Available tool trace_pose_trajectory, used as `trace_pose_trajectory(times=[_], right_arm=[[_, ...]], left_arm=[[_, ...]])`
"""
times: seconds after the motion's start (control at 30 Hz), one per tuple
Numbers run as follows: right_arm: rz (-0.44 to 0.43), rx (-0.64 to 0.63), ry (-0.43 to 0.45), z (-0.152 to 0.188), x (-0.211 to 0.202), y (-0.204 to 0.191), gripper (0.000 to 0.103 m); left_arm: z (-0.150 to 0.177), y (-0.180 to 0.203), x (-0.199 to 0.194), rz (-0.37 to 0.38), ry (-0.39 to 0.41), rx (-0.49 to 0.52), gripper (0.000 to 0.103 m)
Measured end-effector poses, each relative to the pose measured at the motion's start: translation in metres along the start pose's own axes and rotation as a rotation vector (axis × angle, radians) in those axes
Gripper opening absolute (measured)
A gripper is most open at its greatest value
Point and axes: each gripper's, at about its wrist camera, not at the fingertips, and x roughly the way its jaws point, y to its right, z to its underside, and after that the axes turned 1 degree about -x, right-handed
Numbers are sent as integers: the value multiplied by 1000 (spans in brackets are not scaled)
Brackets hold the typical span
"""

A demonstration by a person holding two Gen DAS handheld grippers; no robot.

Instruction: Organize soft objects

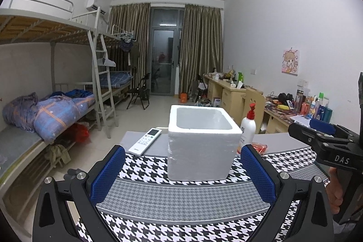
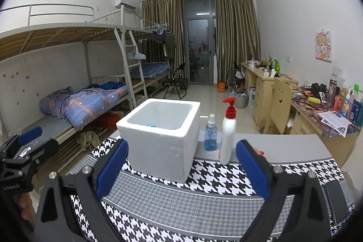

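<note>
Houndstooth-patterned mat (image 1: 181, 199) spread across lower frame. White foam box (image 1: 202, 142), open-topped, thick-walled, seated at centre of mat; small blue item (image 2: 151, 125) glimpsed inside, kind not discernible. Left gripper (image 1: 182, 174) and right gripper (image 2: 181, 170) held low in frame, jaws spread wide, nothing gripped. Lotion bottle (image 2: 228, 137) placed right of box, red soft item (image 1: 259, 147) partly hidden beside it.

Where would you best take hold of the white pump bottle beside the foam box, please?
Probably grip the pump bottle around its upright white body, below the red pump, coming level from the near side. The right gripper is open and faces it; the foam box blocks its left.
</note>
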Motion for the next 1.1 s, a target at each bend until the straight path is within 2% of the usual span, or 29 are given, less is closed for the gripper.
trace_pose_trajectory(times=[0.37,0.73,1.1], right_arm=[[19,32,42,19,-27,2,97],[69,30,52,47,-42,-2,98],[79,30,84,70,-61,0,98]], left_arm=[[10,10,-18,15,48,-3,102],[26,21,-23,36,63,11,102],[46,26,-30,50,88,17,102]])
